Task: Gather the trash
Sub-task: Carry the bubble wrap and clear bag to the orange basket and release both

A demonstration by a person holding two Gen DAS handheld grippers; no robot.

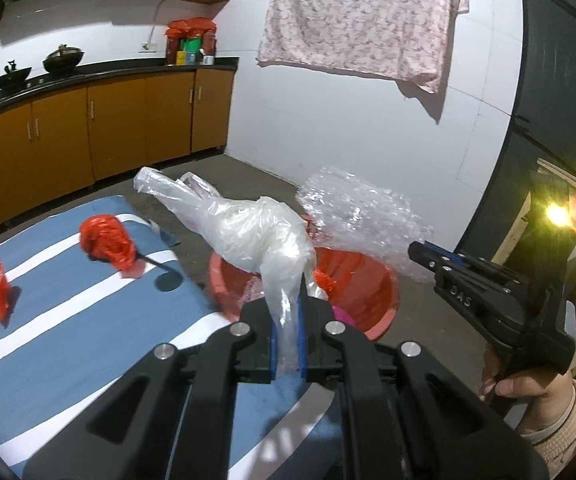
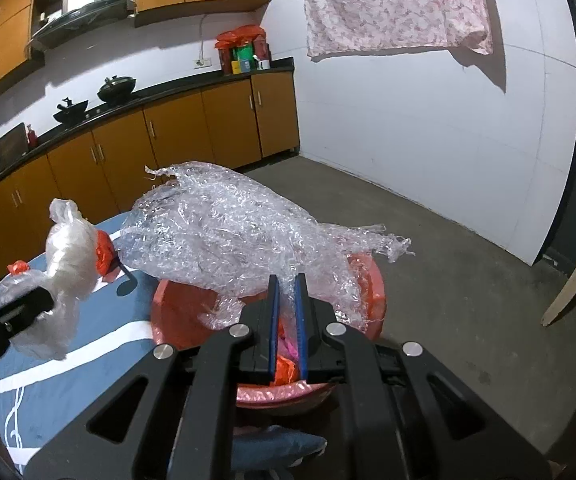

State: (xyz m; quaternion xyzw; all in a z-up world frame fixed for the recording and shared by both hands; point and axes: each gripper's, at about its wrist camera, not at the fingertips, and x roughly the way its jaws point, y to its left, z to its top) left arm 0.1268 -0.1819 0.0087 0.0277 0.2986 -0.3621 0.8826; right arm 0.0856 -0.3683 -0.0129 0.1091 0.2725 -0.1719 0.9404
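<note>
Left gripper (image 1: 286, 336) jaws pinch white bag (image 1: 256, 236) — right gripper (image 2: 286, 328) jaws clamp bubble wrap (image 2: 232, 228) over basin (image 2: 371, 280).

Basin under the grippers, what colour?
Red basin, best seen in the right wrist view, partly covered by the clear wrap.

We see a room lit from above, bright on the white wall (image 1: 367, 128) and dimmer near the floor (image 2: 467, 272). A small yellow light (image 1: 557, 213) glares on the right of the left view, with rays spreading out. The hanging cloth (image 2: 395, 4) throws a dark shadow on the wall below it. Both pictures bend at the edges, so the counter (image 2: 136, 100) looks curved and the corners go black. The red bag (image 1: 108, 246) on the blue cloth (image 1: 68, 312) looks smeared and blurry. The crinkly clear plastic (image 2: 228, 232) sparkles with little white shines.
</note>
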